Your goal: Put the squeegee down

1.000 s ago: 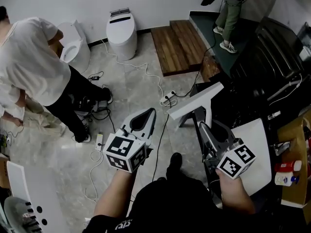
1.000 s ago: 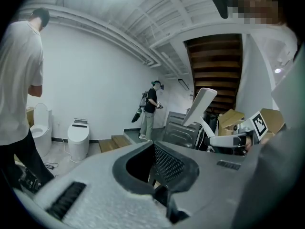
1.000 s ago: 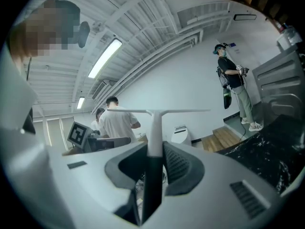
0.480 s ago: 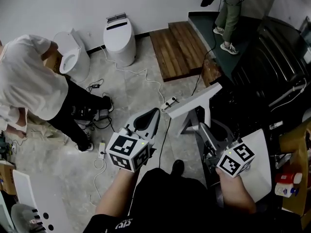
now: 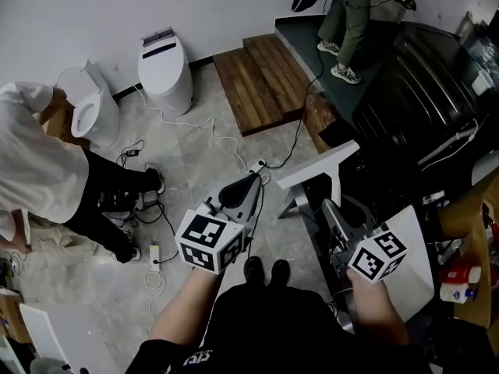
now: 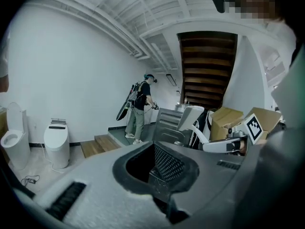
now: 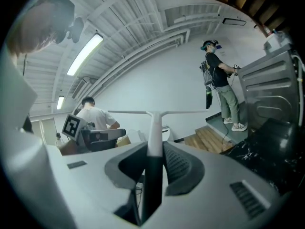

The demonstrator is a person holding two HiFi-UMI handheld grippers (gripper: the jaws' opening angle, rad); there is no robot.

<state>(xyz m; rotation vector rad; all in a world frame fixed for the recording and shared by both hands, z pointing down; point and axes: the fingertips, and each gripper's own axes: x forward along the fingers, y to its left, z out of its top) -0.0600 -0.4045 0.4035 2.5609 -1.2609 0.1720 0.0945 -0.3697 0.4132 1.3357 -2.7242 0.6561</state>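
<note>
The squeegee (image 5: pixel 318 166) is white and T-shaped, with a long straight blade and a handle running back into my right gripper (image 5: pixel 337 213). That gripper is shut on the handle and holds the tool in the air above the floor, blade outward. In the right gripper view the squeegee (image 7: pixel 153 128) stands upright between the two pads, blade level across the top. My left gripper (image 5: pixel 246 185) hovers beside it to the left, jaws together and nothing in them. The left gripper view shows the left gripper (image 6: pixel 159 162) with an empty hollow behind its tips.
Two white toilets (image 5: pixel 162 65) (image 5: pixel 86 107) stand at the back wall. Cables and a power strip (image 5: pixel 257 164) lie on the marble floor. A wooden step (image 5: pixel 261 80), a dark machine (image 5: pixel 421 107) and a white board (image 5: pixel 417 248) are at right. One person bends at left (image 5: pixel 35 170); another stands far back (image 5: pixel 347 22).
Both grippers have swung together toward the right side of the room, the squeegee still held. The toilets and wooden step have slid left in the head view.
</note>
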